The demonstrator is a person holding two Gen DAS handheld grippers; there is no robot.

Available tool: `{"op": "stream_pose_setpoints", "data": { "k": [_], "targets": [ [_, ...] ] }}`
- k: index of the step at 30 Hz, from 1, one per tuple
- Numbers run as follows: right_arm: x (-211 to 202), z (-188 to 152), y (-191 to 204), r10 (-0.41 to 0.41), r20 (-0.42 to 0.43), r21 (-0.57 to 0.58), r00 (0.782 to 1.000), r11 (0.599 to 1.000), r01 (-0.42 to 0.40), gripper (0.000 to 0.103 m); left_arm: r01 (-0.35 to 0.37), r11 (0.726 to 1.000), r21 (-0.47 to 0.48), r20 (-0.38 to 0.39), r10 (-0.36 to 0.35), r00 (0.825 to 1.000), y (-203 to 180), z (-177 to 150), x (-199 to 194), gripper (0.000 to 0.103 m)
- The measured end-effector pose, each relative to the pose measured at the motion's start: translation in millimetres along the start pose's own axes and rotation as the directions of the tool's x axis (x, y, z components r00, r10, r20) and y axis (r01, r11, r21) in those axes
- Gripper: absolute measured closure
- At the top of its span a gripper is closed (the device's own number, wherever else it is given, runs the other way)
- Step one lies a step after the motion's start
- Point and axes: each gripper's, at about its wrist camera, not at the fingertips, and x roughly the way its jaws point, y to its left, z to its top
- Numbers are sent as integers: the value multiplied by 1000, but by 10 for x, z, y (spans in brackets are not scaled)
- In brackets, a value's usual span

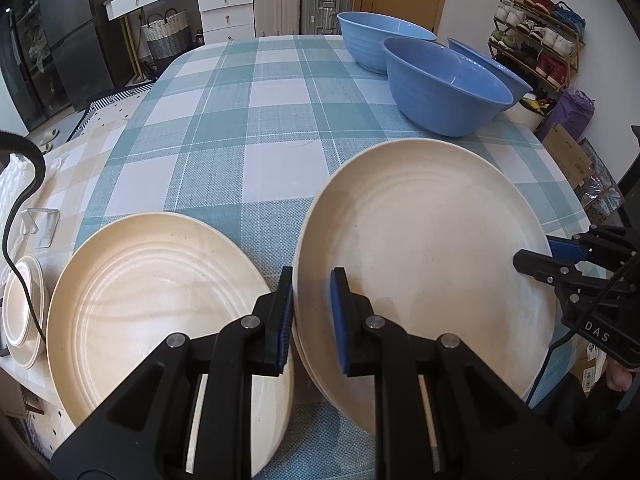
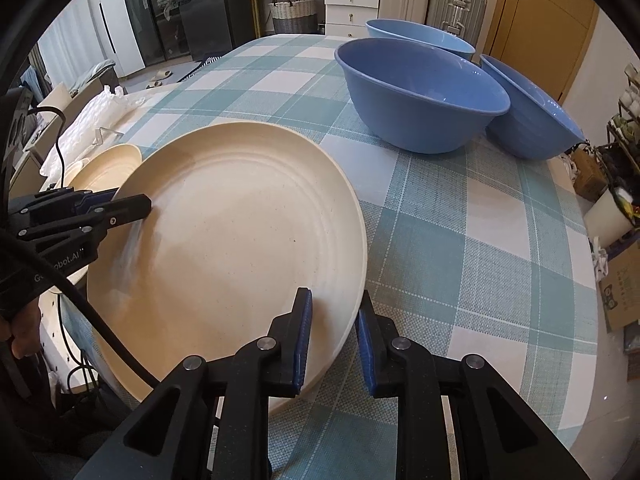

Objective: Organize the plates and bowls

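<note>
A large cream plate (image 1: 424,248) sits tilted above the checked tablecloth (image 1: 248,120), held between two grippers at opposite edges. The left gripper (image 1: 312,316) straddles the plate's left rim, one blue-padded finger under the edge and the other on the plate's upper face; a small gap shows at the pads, so the fingers look set around the rim rather than squeezed tight. The right gripper (image 2: 334,340) does the same at the plate's right rim, its jaws partly spread with the edge between them. From the left wrist camera a second rim shows just under the raised plate, so it seems to sit over another plate, though that part is mostly hidden. Just beside it to the left lies a second large plate (image 1: 160,320) flat on the cloth, and further left a stack of small plates (image 1: 24,312) rests at the table edge, crossed by a black cable (image 1: 24,240). Three blue bowls (image 2: 420,92) stand close together at the far right of the table, well apart from the plates.
</note>
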Motion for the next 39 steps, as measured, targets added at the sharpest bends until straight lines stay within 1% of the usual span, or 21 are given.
{"op": "stream_pose_setpoints", "data": {
  "k": [8, 10, 11, 12, 13, 16, 17, 20, 21, 22, 23, 26, 28, 31, 37, 39],
  "targets": [
    [-8, 2, -57, 14, 6, 24, 1000, 1000, -15, 82, 7, 1000, -3, -7, -8, 1000, 8, 7, 3, 89],
    [-5, 1, -71, 15, 2, 27, 1000, 1000, -15, 81, 10, 1000, -4, -7, -10, 1000, 9, 6, 0, 87],
    [-10, 2, -83, 14, 2, 30, 1000, 999, -14, 80, 13, 1000, -7, -4, -13, 1000, 12, 5, -10, 84],
    [-16, 4, -93, 15, 4, 34, 1000, 999, -15, 76, 13, 1000, -10, 1, -13, 1000, 18, 3, -20, 78],
    [-27, 6, -107, 16, 8, 39, 1000, 999, -16, 70, 12, 1000, -12, 5, -12, 1000, 26, 0, -36, 75],
    [-71, 9, -143, 17, 26, 54, 1000, 998, -18, 57, 13, 1000, -17, 20, -13, 1000, 55, -2, -103, 64],
    [-84, 7, -147, 19, 30, 55, 999, 998, -20, 55, 17, 1000, -21, 27, -17, 999, 69, -3, -132, 57],
    [-137, 30, -155, 39, 54, 56, 998, 998, -42, 50, 26, 999, -40, 51, -24, 998, 137, 3, -222, 44],
    [-151, 47, -145, 41, 59, 51, 997, 998, -44, 45, 29, 998, -53, 58, -26, 998, 174, 6, -257, 39],
    [-164, 62, -136, 43, 65, 43, 997, 998, -46, 39, 30, 997, -64, 66, -26, 997, 213, 9, -291, 36],
    [-175, 79, -122, 52, 72, 35, 996, 998, -54, 36, 27, 997, -75, 76, -21, 997, 256, 7, -331, 30],
    [-204, 152, -68, 89, 83, 16, 993, 996, -91, 32, 15, 995, -103, 90, -5, 996, 389, -5, -423, 28],
    [-234, 201, -11, 101, 100, -7, 990, 995, -100, 23, 4, 992, -128, 99, 8, 995, 490, -24, -481, 26],
    [-275, 266, 81, 126, 115, -41, 985, 992, -122, 18, -12, 987, -163, 109, 30, 994, 640, -64, -561, 23],
    [-309, 403, 243, 173, 130, -88, 976, 983, -162, 17, -35, 977, -212, 123, 63, 990, 884, -160, -718, 17],
    [-333, 443, 296, 186, 144, -100, 972, 980, -172, 16, -36, 973, -229, 128, 66, 990, 954, -194, -757, 1]
  ]
}}
